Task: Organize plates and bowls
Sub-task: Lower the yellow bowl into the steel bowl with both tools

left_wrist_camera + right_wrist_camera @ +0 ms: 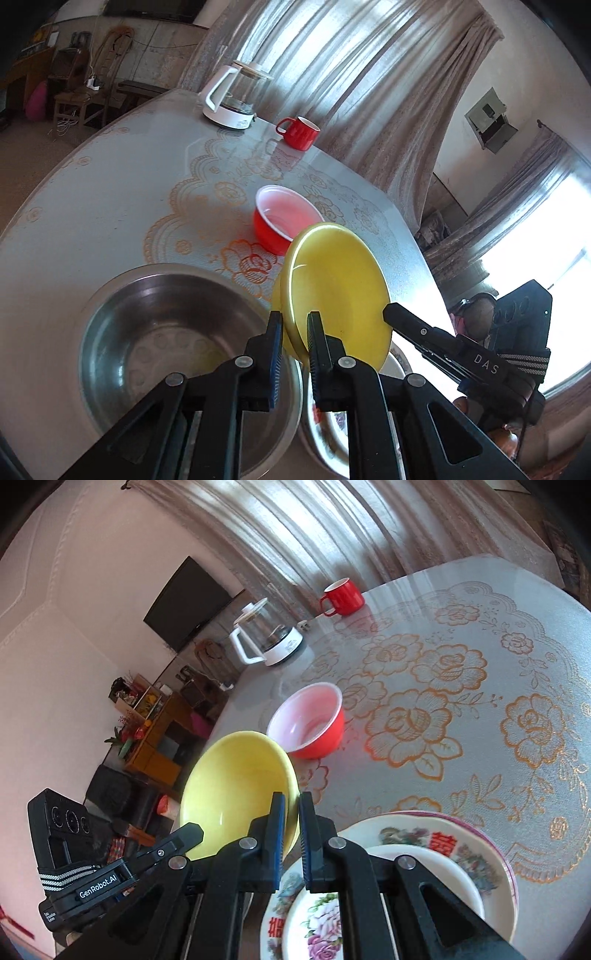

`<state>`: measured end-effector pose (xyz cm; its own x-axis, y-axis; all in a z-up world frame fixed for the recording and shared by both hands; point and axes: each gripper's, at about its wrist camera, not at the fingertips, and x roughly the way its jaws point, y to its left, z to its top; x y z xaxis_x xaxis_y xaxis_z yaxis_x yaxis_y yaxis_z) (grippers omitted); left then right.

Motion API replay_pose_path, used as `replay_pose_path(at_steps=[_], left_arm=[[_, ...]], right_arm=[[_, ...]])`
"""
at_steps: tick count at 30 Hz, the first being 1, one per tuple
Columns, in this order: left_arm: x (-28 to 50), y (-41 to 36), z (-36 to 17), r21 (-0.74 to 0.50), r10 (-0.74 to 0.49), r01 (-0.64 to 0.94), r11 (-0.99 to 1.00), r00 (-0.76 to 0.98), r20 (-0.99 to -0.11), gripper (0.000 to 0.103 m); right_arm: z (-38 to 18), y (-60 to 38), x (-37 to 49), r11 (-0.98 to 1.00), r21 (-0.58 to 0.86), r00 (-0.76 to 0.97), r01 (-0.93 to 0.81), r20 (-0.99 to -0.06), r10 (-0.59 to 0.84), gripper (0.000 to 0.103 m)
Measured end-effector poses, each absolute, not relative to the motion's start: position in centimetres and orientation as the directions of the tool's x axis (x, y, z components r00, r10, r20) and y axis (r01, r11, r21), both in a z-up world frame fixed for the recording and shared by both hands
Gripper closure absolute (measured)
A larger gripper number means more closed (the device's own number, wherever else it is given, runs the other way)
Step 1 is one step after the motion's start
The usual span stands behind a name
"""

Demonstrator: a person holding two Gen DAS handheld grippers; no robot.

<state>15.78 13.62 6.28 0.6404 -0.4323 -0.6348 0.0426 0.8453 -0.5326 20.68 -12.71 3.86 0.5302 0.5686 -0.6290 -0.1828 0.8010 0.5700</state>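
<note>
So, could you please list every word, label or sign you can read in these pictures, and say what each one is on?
"DAS" – on the right gripper, along its black body.
"GenRobot.AI" – on the left gripper, along its black body.
Small white print lower on that same body – too small to read.
Red Chinese characters – on the flowered plate; look like a double-happiness sign, not sharp enough to confirm.
Kettle base markings – too small to read.

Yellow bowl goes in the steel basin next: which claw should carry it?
Left, probably. The left claw and right claw both pinch the yellow bowl at its rim, but the left hangs right above the steel basin; the right is over the plate stack.
</note>
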Motion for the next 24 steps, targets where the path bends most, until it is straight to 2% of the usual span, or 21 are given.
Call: replay_pose_path(at_steps=[5,11,24], left_arm=[[13.1,16.4,4.7,-0.481,-0.358,-0.011,0.877,0.652,-0.668,0.090],[11.6,18.3,1.7,-0.486,-0.328,-0.090,0.869,0.632,-0.702,0.090],[11.5,17.8,0.6,-0.415,-0.259,-0.090,0.906,0.656,-0.709,0.090]], right_arm=[[2.7,-8.3,19.2,0.785,0.568,0.464,-0.248,-0.642,0.611,0.096],[0.5,-5.2,18.0,0.788,0.556,0.394,-0.264,-0.684,0.614,0.096],[-0.8,-2.0,17.2,0.859,0.415,0.389,-0.298,-0.769,0.507,0.093]])
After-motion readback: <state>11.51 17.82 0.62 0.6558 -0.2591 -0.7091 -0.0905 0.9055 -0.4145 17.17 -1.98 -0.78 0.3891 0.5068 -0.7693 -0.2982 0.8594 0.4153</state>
